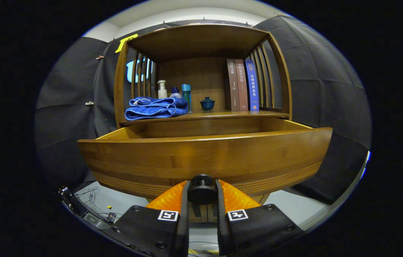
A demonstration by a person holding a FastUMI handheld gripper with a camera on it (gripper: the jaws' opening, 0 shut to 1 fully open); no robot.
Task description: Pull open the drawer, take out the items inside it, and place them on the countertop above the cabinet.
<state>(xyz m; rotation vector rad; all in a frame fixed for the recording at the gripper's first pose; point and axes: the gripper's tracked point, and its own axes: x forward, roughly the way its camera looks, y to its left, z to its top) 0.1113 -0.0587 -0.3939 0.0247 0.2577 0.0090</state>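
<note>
Gripper view: the gripper (pixel 202 191) is pinching the black knob (pixel 202 185) at the lower middle of the drawer front (pixel 205 157), one orange finger (pixel 167 200) pressed on each side of it. The drawer (pixel 205 134) stands pulled well out from the cabinet, its front panel close to the camera and its side walls running back under the worktop (pixel 205 115). From this low angle the front panel hides the drawer's floor, so what lies inside cannot be told.

On the worktop above, a folded blue towel (pixel 155 108) lies to the left, with three bottles (pixel 174 92) just behind it. A small dark lidded cup (pixel 207 104) sits near the middle, and three books (pixel 242 85) stand upright against the slatted side to the right. A bare strip of worktop runs along the front edge, between the towel and the books.

By my reading, the pulling step is at or near its end, and taking things out has not begun. The next move calls for letting go of the knob, lifting the gripper above the front panel, and tilting it down to look into the drawer before choosing a grasp. Care is needed not to knock the panel on the way up.
</note>
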